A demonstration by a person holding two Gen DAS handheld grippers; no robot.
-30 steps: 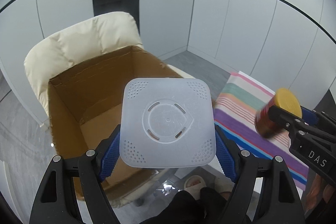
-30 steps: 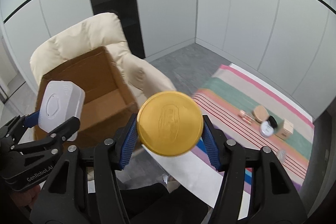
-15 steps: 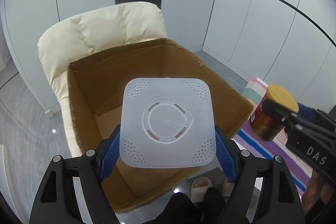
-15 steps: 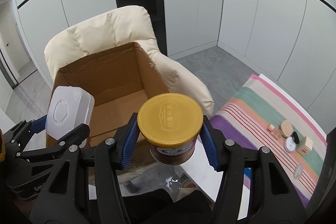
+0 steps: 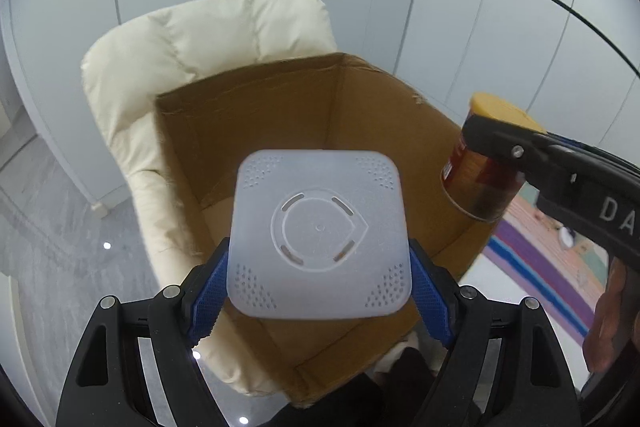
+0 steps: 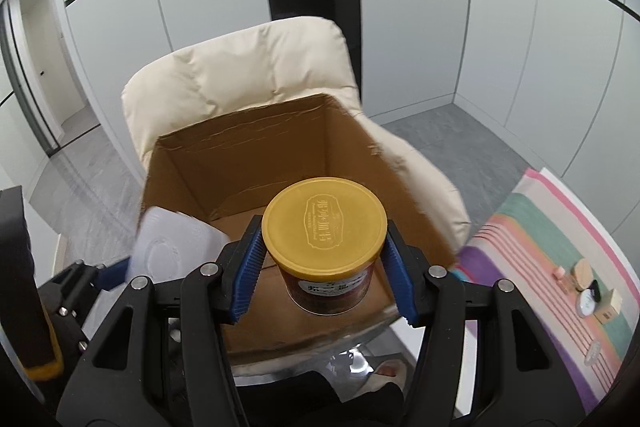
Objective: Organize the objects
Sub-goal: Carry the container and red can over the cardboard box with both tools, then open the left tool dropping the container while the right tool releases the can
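Observation:
My left gripper (image 5: 318,293) is shut on a white square plastic box (image 5: 319,233) and holds it over the open cardboard box (image 5: 248,115). My right gripper (image 6: 322,267) is shut on a dark red can with a yellow lid (image 6: 325,227), held above the same cardboard box (image 6: 240,143), near its right side. The can (image 5: 482,171) also shows at the right of the left wrist view, and the white box (image 6: 172,239) at the left of the right wrist view. The cardboard box looks empty where its floor shows.
The cardboard box sits on a cream padded armchair (image 6: 240,71). A striped cloth (image 6: 560,243) to the right carries several small cosmetic items (image 6: 588,287). Grey floor and white wall panels surround the chair.
Both grippers have moved left from the striped cloth to above the cardboard box, each still holding its object. The can has tipped more upright.

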